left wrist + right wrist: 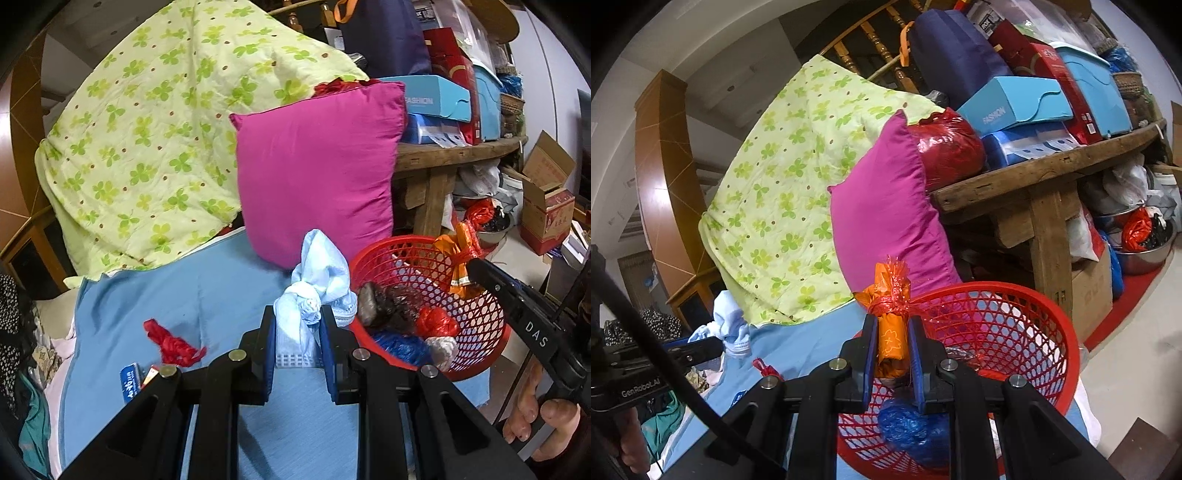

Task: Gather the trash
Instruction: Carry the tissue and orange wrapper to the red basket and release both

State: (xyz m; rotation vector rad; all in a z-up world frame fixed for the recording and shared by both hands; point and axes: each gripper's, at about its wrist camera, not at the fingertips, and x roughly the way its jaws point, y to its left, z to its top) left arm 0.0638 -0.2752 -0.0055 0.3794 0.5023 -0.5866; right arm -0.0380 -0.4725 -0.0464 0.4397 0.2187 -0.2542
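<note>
My left gripper (297, 329) is shut on a knotted light blue cloth bundle (317, 280) and holds it above the blue sheet (184, 295), just left of the red mesh basket (480, 332). My right gripper (892, 339) is shut on an orange wrapper tied with red plastic (891, 314) and holds it over the basket's (1034, 325) near rim. It also shows in the left wrist view (460, 258). The basket holds a blue bag (912, 432), a red bag (436, 321) and dark trash (384, 302). A crumpled red bag (173, 343) lies on the sheet.
A magenta pillow (317, 170) and a green clover quilt (147, 147) stand behind the sheet. A wooden table (1034, 177) stacked with boxes is right of them. A small blue packet (131, 380) lies at the sheet's near left. Cardboard boxes (546, 206) stand on the floor at right.
</note>
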